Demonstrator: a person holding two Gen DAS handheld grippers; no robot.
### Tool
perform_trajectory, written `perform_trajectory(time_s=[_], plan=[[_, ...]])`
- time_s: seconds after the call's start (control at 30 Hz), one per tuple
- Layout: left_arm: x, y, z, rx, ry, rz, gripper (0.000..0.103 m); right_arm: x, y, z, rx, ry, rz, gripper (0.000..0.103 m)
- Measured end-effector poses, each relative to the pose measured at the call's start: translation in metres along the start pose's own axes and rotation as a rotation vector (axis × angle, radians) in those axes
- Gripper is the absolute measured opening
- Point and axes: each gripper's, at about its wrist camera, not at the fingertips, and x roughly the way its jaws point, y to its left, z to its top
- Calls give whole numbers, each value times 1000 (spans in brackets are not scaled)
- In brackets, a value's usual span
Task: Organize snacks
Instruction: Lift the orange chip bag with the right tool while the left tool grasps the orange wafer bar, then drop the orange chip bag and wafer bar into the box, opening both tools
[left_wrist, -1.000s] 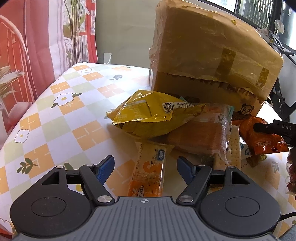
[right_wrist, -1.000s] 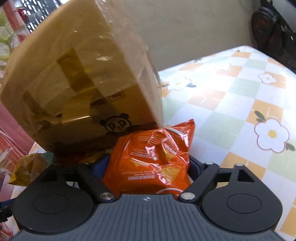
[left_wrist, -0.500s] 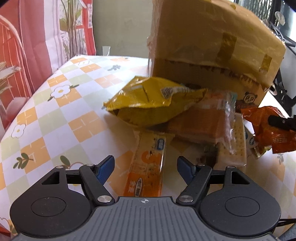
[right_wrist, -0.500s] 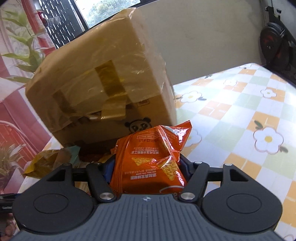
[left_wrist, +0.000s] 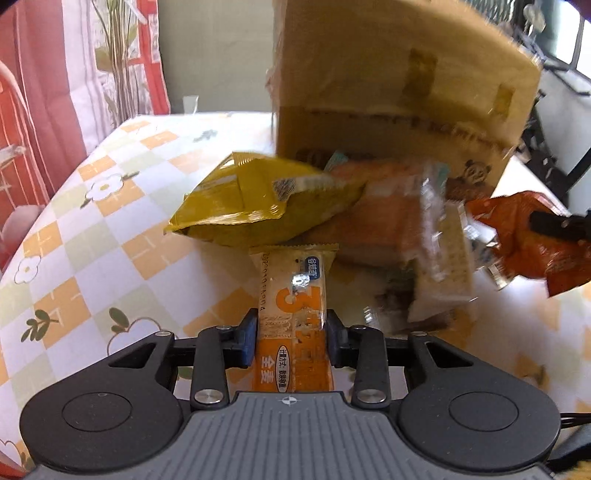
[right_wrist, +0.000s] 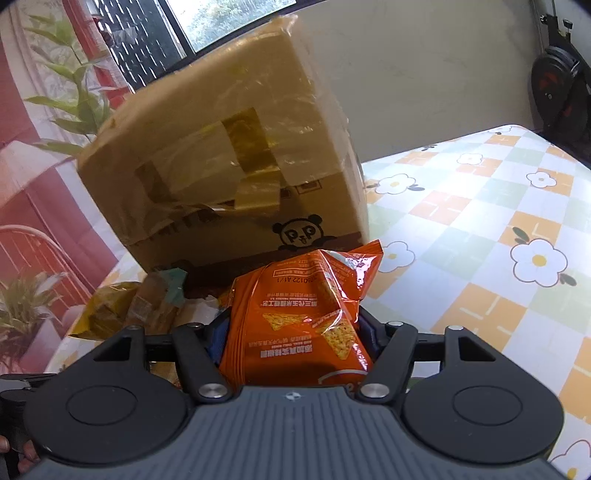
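Note:
My left gripper (left_wrist: 291, 334) is closing, and its blue pads press both sides of a long orange-and-clear cracker pack (left_wrist: 291, 306) lying on the tablecloth. Behind it lies a yellow snack bag (left_wrist: 258, 206), an orange wrapped pack (left_wrist: 384, 221) and a clear biscuit pack (left_wrist: 443, 273). My right gripper (right_wrist: 295, 332) is shut on a red-orange chip bag (right_wrist: 306, 314), held above the table; the same chip bag (left_wrist: 532, 240) shows at the right edge of the left wrist view.
A large taped cardboard box (right_wrist: 229, 158) with a panda logo stands just behind the snack pile. The checked flower tablecloth (right_wrist: 480, 236) stretches bare to the right. An exercise bike (right_wrist: 561, 85) stands beyond the table; a red-and-white curtain (left_wrist: 44, 92) hangs at left.
My left gripper's pads have closed in from wide apart onto the cracker pack. The right gripper has lifted the chip bag a little, showing more of the box.

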Motion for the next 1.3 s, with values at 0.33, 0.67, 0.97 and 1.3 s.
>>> perform_trajectory(time_s=[0.33, 0.67, 0.97, 1.3], plan=[[-42, -13, 12, 8, -77, -77, 38, -38, 4, 13, 7, -70, 39, 67], [-75, -18, 35, 21, -168, -118, 38, -66, 24, 44, -5, -213, 109, 67], [-103, -20, 88, 38, -315, -126, 38, -73, 43, 94, -91, -302, 180, 67], [-91, -44, 182, 123, -439, -88, 38, -39, 64, 168, -240, -377, 154, 67]])
